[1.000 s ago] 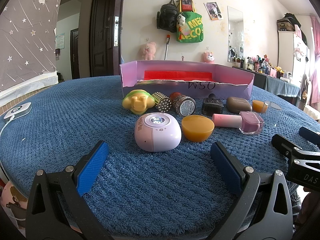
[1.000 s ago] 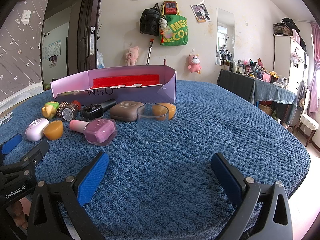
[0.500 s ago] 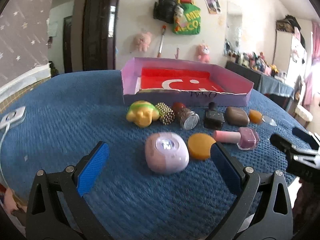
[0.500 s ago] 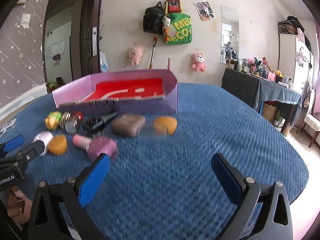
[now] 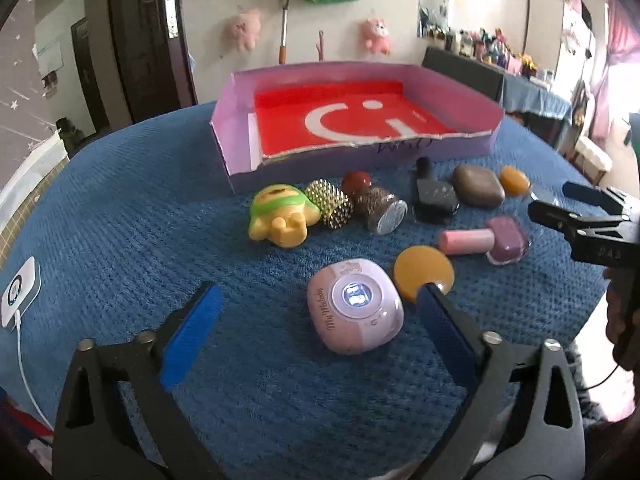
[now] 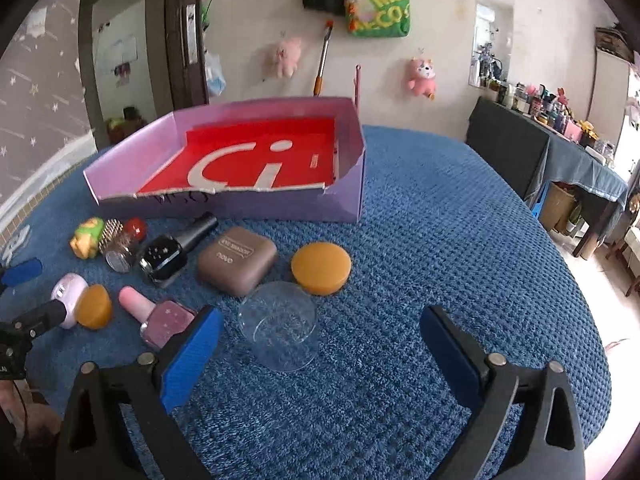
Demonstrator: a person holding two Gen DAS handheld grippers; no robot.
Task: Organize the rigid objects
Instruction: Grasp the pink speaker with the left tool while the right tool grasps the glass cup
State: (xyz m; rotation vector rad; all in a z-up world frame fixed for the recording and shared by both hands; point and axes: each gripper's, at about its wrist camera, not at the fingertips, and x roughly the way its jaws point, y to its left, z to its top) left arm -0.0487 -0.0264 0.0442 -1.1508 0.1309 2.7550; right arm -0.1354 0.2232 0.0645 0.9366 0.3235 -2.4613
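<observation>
A purple box with a red floor (image 5: 240, 148) (image 6: 352, 196) lies on the blue cloth. Before it lie small things: a yellow-green toy (image 5: 280, 216), a lilac round case (image 5: 354, 312), an orange half-dome (image 5: 424, 272), a pink nail polish (image 5: 492, 238) (image 6: 156, 314), a black bottle (image 6: 172, 254), a brown compact (image 6: 236, 260), an orange puck (image 6: 320, 266) and a clear glass cup (image 6: 280, 326). My left gripper (image 5: 316, 324) is open above the cloth, the lilac case between its fingers. My right gripper (image 6: 316, 340) is open, the glass cup between its fingers.
A white charger puck with a cable (image 5: 18, 292) lies at the cloth's left edge. A studded gold cylinder (image 5: 330, 204) and a glitter jar (image 5: 382, 212) lie beside the toy. The table's right edge (image 6: 580, 320) drops off to the floor.
Both grippers have risen and tilted down, so the box floor now shows. The lilac case and the glass cup now sit between the open fingers.
</observation>
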